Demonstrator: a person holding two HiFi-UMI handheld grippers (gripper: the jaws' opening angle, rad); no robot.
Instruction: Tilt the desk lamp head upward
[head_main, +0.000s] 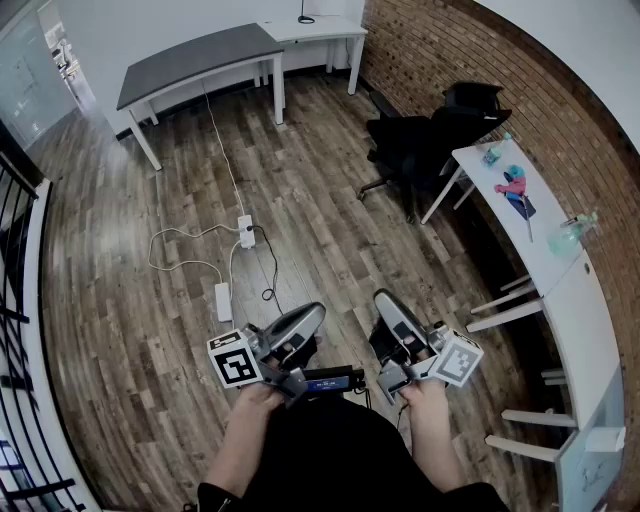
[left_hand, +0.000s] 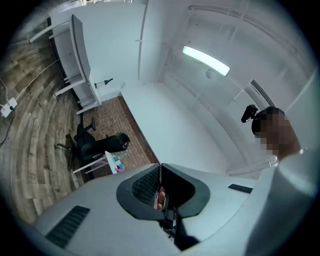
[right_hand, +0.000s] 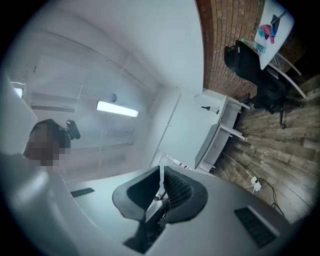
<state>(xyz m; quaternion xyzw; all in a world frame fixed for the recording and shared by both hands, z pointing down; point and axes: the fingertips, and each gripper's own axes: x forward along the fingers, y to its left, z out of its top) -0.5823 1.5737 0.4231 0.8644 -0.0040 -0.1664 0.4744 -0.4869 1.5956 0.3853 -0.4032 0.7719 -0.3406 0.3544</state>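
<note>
A small black desk lamp (head_main: 305, 14) stands on the white desk (head_main: 325, 30) at the far end of the room, a long way from both grippers. It shows as a tiny dark shape in the left gripper view (left_hand: 104, 83) and in the right gripper view (right_hand: 207, 108). My left gripper (head_main: 308, 320) and right gripper (head_main: 388, 308) are held close to the person's body over the wooden floor, angled slightly upward. Both are shut with nothing between the jaws, as seen in the left gripper (left_hand: 160, 174) and right gripper (right_hand: 162, 176) views.
A grey table (head_main: 195, 58) stands beside the white desk. A black office chair (head_main: 425, 140) sits by a long white desk (head_main: 550, 270) along the brick wall at right. Power strips and cables (head_main: 244, 232) lie on the floor ahead. A black railing (head_main: 15, 320) runs along the left.
</note>
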